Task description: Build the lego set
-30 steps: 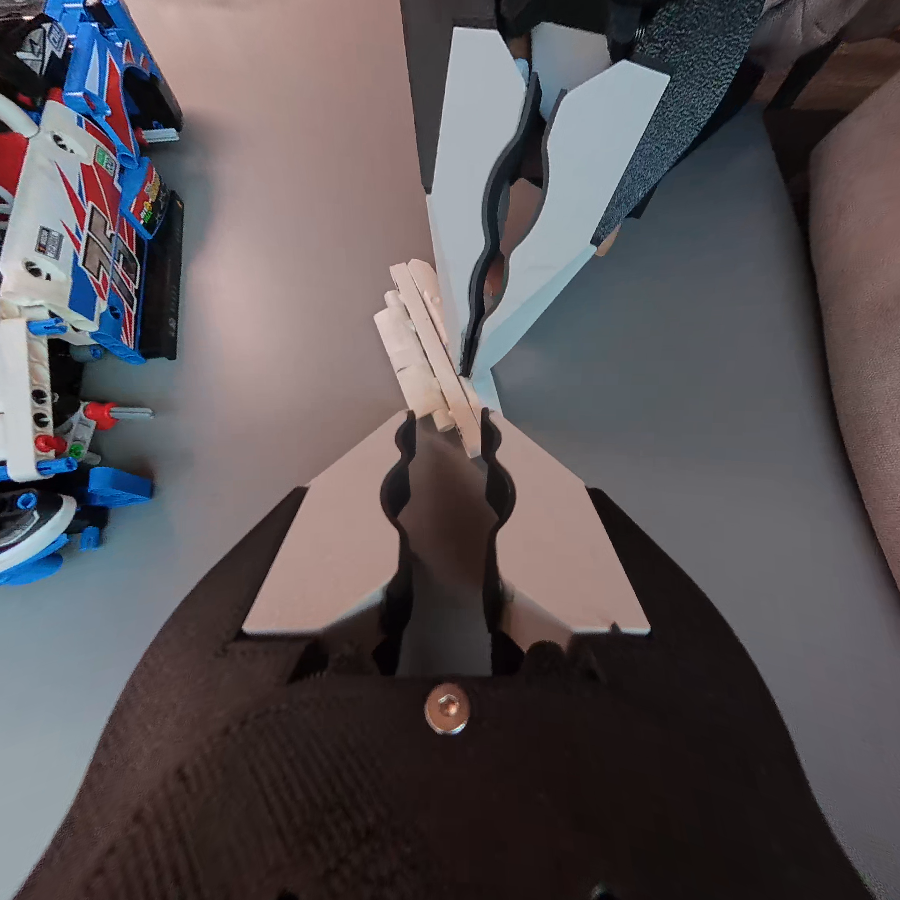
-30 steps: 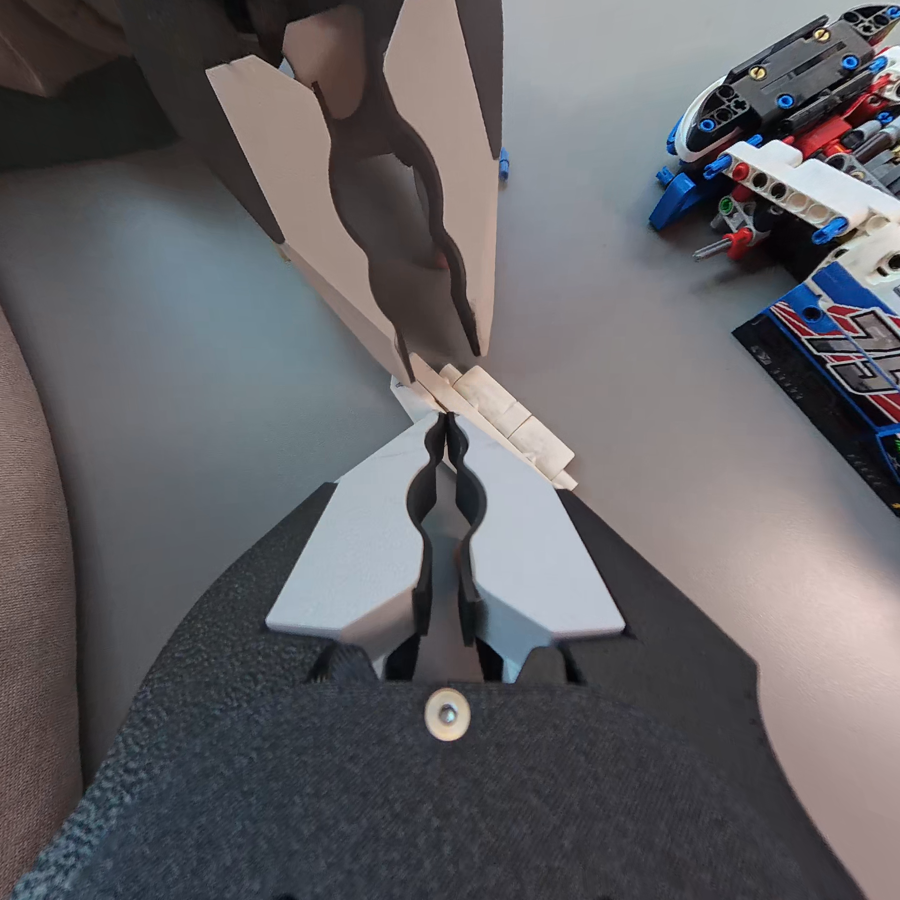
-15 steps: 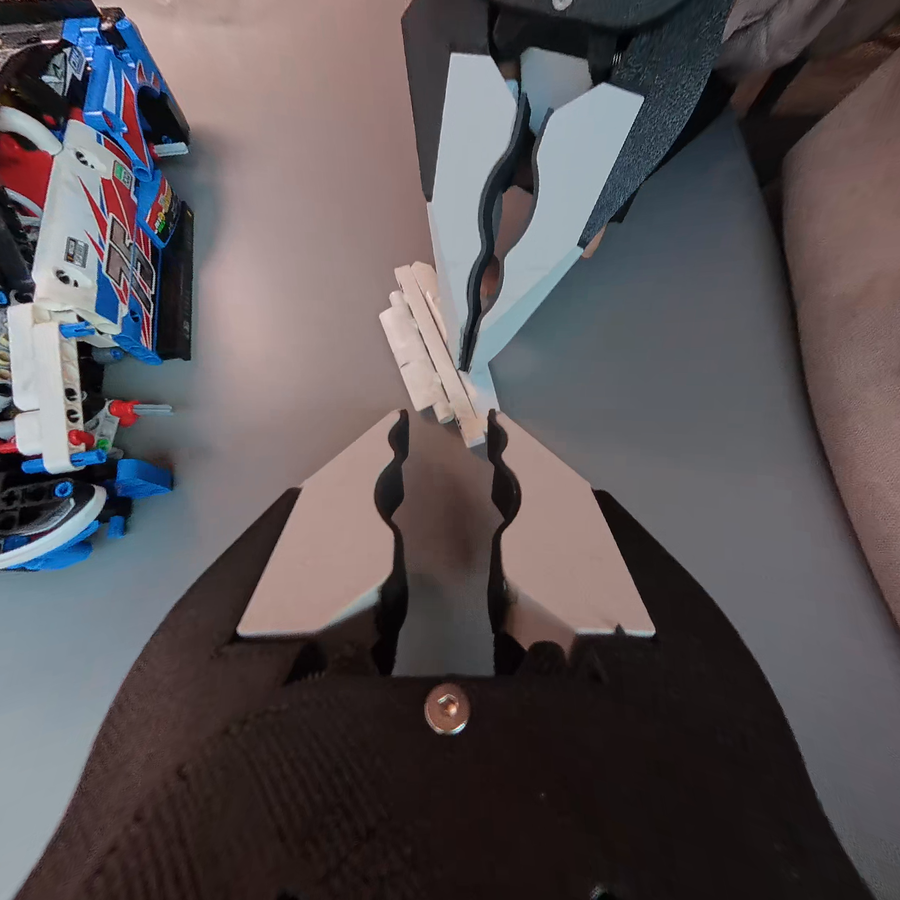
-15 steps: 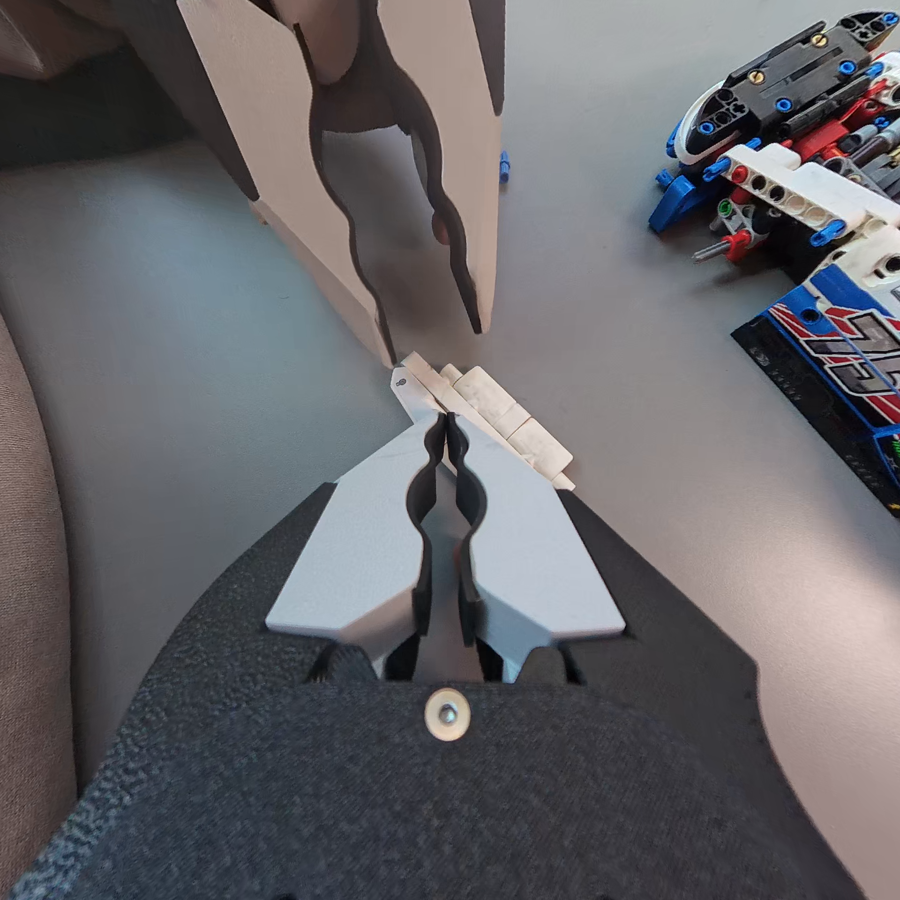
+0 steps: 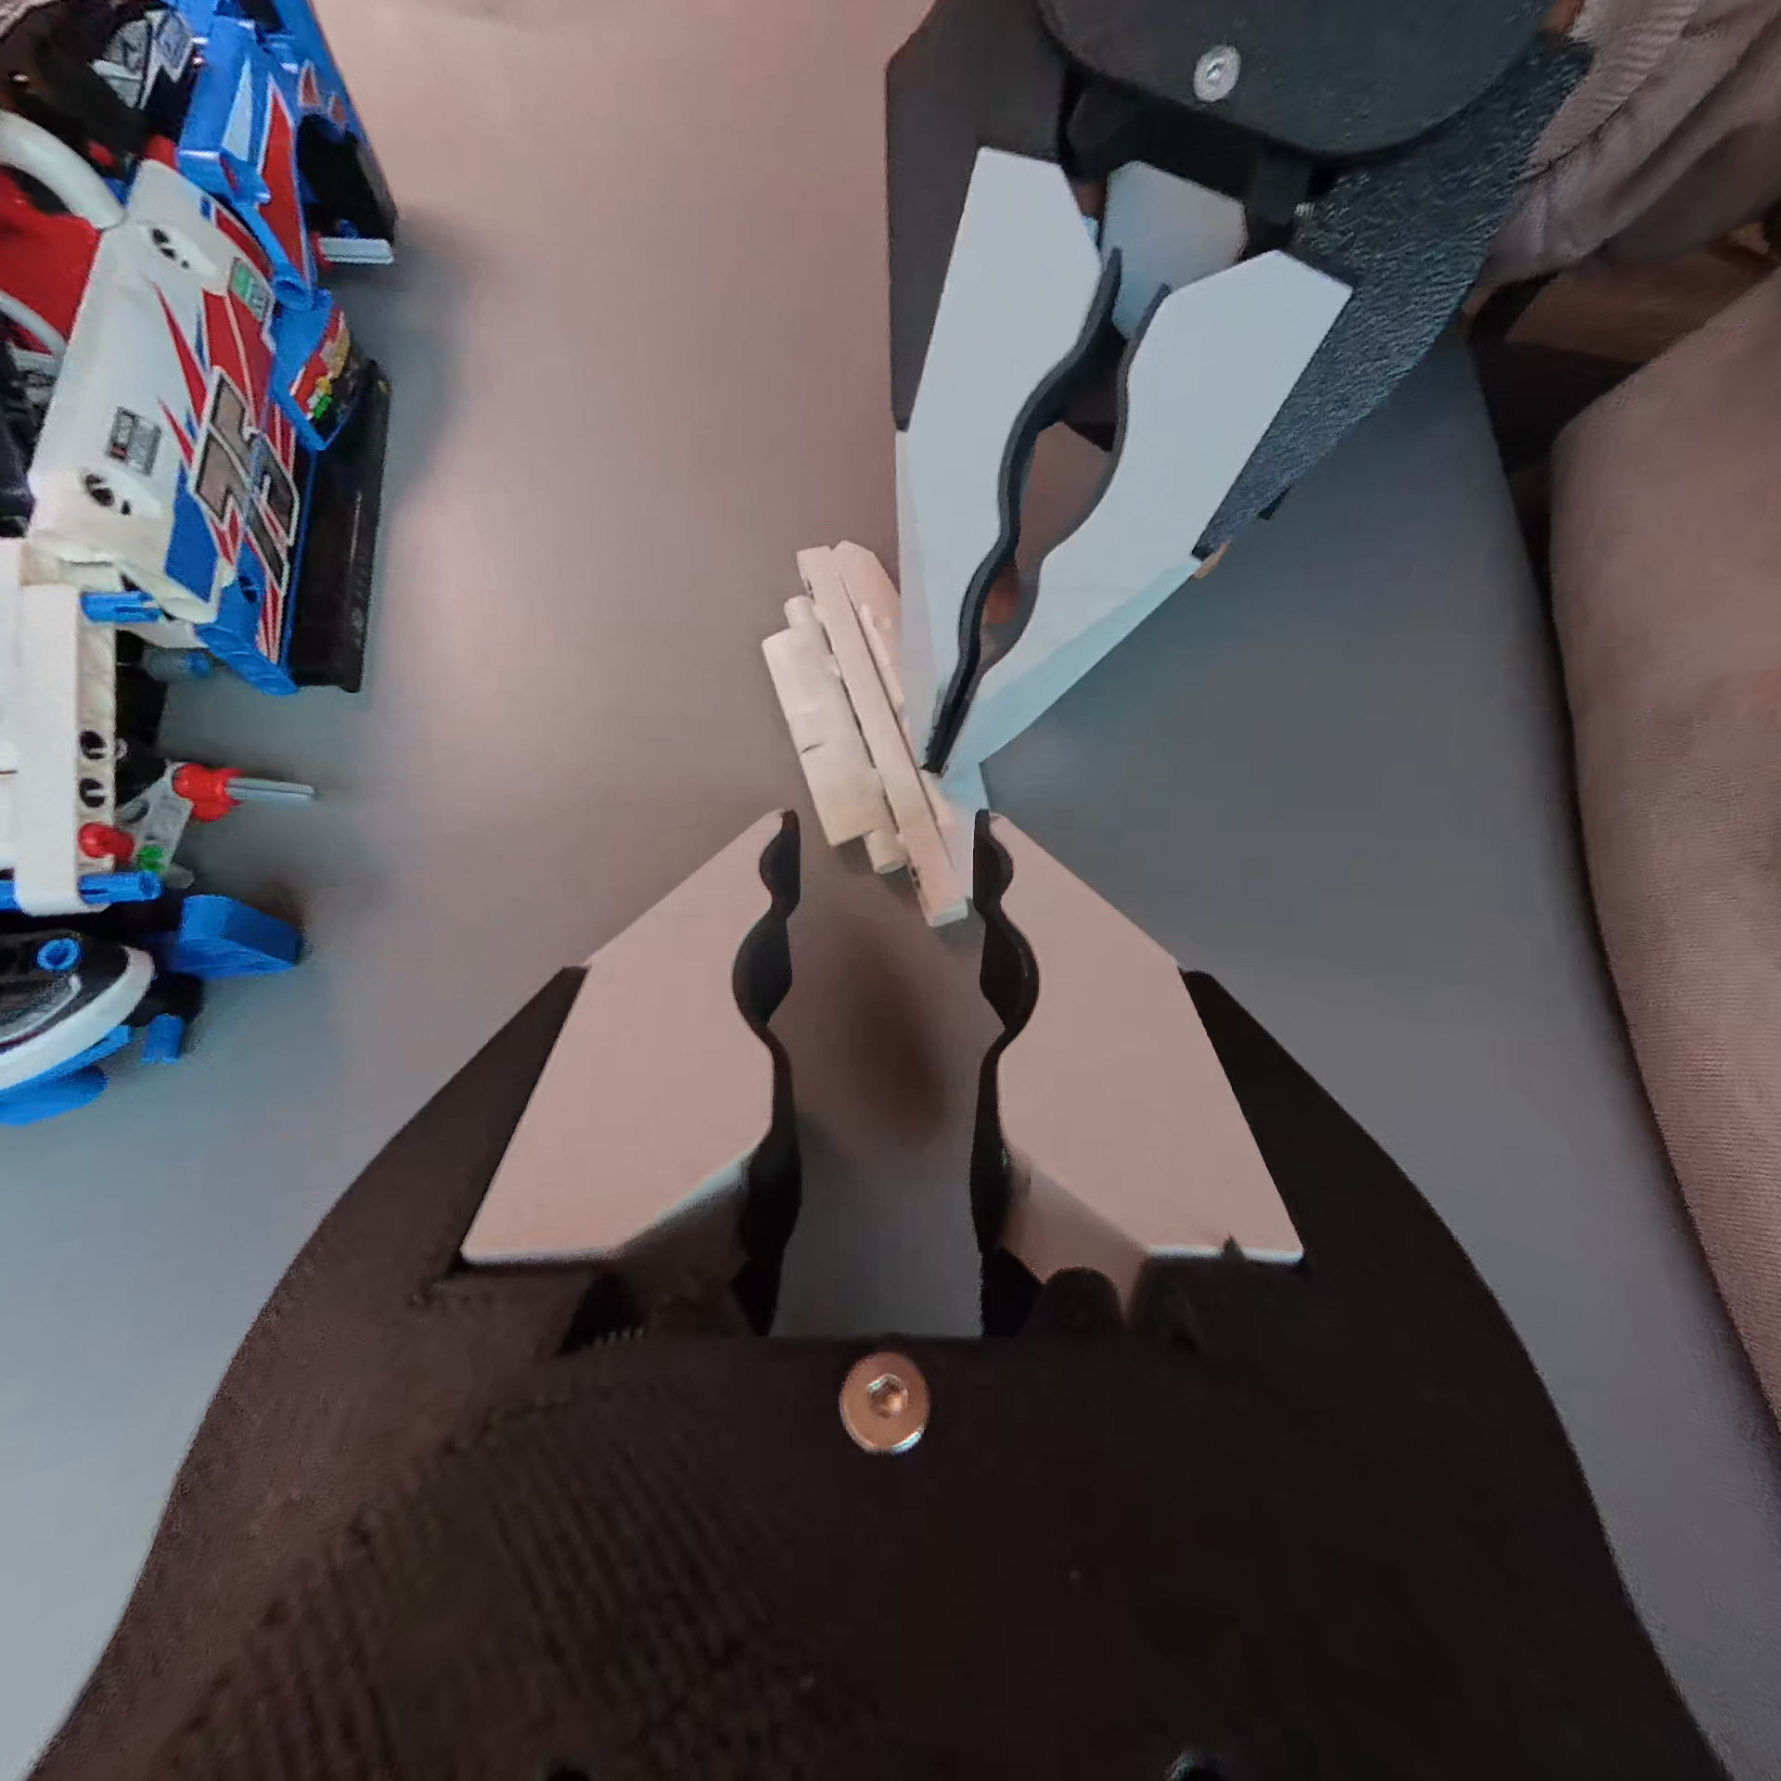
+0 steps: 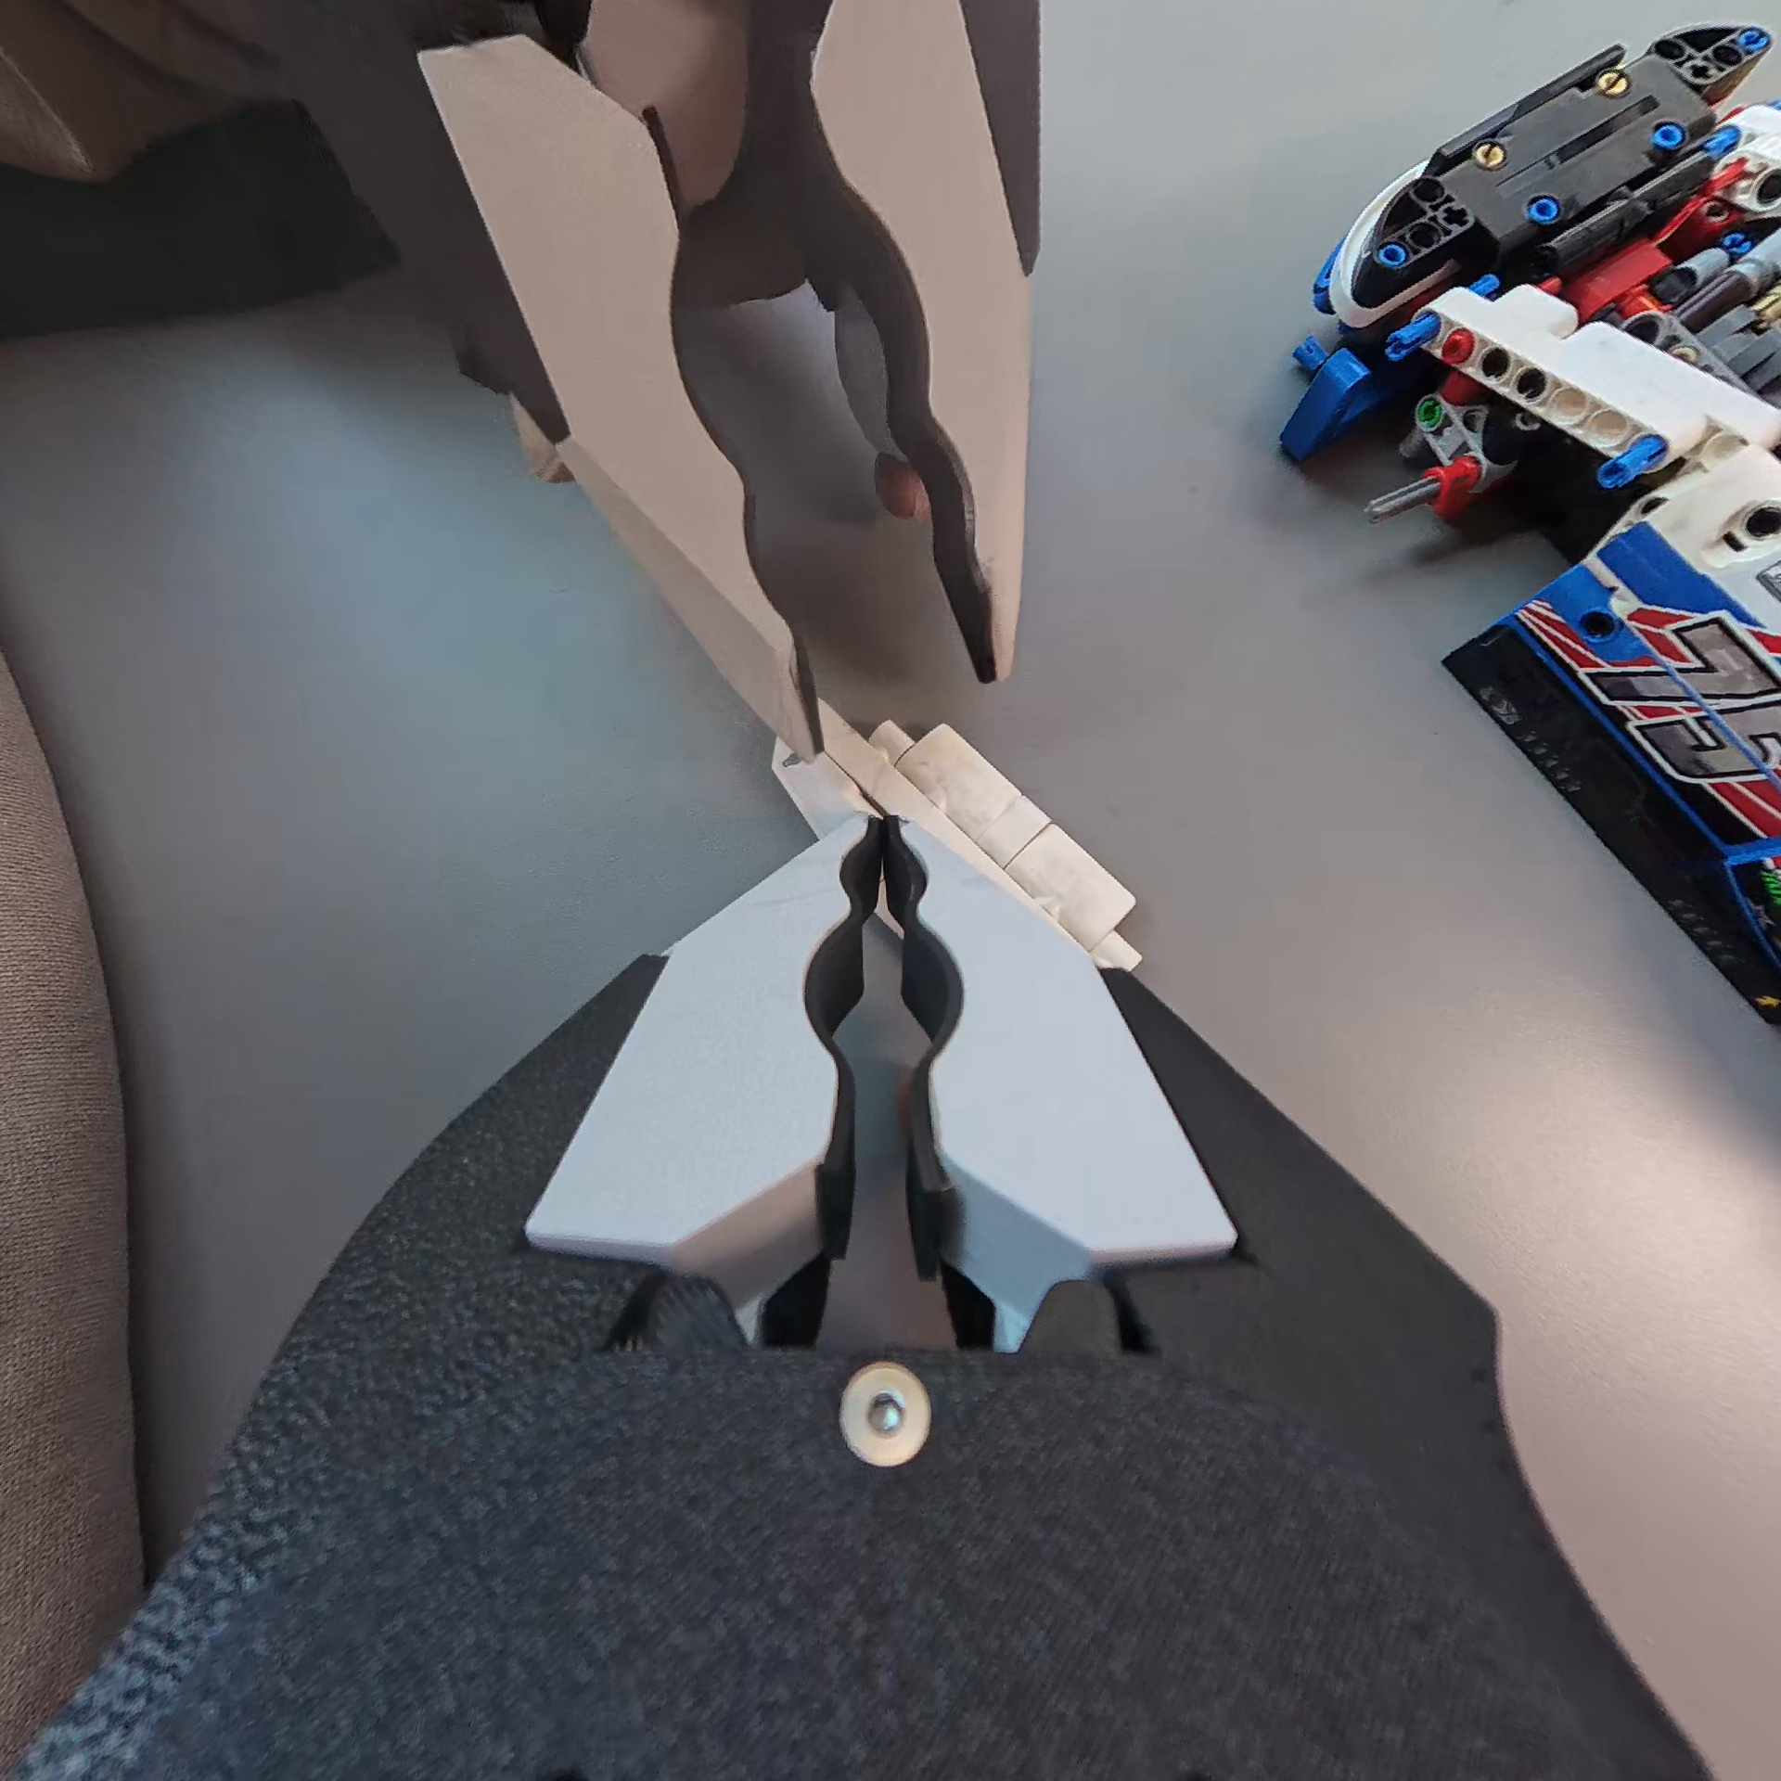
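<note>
Pinching a white lego piece (image 6: 973,819), right gripper (image 6: 882,829), left gripper (image 5: 882,829) spread beside it, grey table (image 5: 598,482).

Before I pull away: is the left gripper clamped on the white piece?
No, the left gripper is open; the right gripper pinches the white piece.

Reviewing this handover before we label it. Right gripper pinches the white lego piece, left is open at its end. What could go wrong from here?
1. The right gripper holds the white lego piece only at its fingertips, on a thin edge; a nudge could twist or drop it onto the grey table.
2. The left gripper is open with the piece's end near one finger, off-centre; closing may push it sideways rather than clamp it.
3. The stacked parts might separate under uneven pressure.
</note>
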`<state>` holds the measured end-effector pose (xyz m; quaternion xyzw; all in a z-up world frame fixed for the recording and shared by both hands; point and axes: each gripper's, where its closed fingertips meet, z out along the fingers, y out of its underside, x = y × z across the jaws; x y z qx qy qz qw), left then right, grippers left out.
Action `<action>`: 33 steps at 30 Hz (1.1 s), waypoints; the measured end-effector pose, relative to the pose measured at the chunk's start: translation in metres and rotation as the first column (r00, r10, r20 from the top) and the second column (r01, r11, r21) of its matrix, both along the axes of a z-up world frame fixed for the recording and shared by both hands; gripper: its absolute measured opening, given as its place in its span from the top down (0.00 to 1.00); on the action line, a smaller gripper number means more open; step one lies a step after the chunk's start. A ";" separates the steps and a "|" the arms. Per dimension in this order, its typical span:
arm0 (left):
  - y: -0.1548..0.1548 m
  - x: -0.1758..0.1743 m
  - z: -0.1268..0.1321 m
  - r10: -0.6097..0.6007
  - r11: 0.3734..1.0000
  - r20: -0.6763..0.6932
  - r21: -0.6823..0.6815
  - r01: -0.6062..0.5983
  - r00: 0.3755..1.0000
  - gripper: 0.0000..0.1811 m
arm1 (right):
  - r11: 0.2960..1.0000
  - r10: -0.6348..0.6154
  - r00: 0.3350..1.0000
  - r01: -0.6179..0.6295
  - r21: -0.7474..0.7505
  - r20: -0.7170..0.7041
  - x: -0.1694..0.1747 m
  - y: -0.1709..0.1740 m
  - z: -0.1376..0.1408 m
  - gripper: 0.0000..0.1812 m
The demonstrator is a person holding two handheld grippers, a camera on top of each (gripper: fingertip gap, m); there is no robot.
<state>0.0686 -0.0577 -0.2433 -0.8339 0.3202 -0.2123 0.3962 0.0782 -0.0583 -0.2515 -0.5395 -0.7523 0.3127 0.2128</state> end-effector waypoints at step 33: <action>-0.006 0.003 -0.008 -0.074 0.997 -0.125 0.017 0.076 0.989 0.77 | 0.999 0.011 1.000 -0.011 -0.035 0.002 0.001 -0.002 0.000 1.00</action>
